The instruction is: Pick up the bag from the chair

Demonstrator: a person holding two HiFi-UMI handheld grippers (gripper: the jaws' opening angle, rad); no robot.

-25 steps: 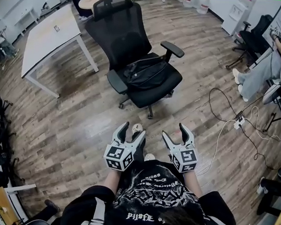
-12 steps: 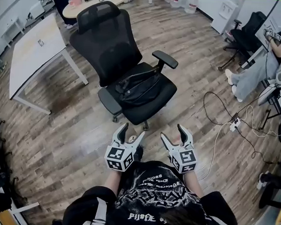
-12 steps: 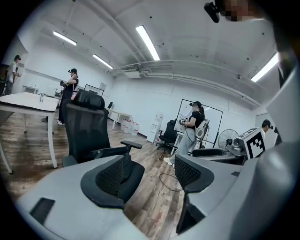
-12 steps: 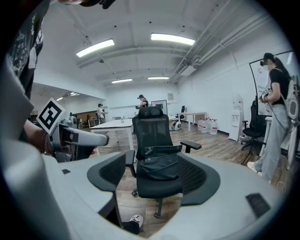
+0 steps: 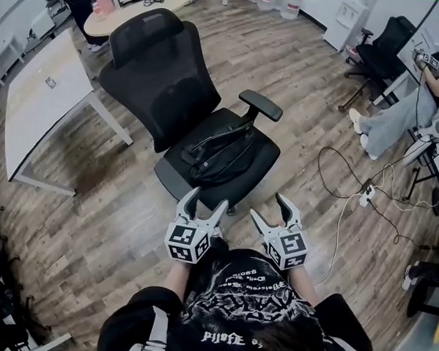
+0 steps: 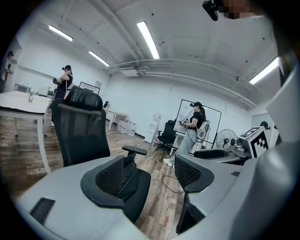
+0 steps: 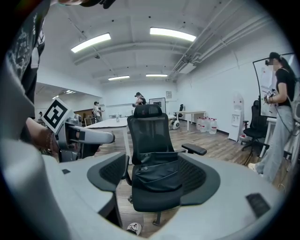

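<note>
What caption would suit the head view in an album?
The left gripper and right gripper, both open, poised before the black bag on an office chair.

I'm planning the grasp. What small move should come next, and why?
Probably advance the right hand-held gripper toward the bag on the chair seat: its jaws stand open and empty, short of the seat, and its view frames the bag between them.
</note>
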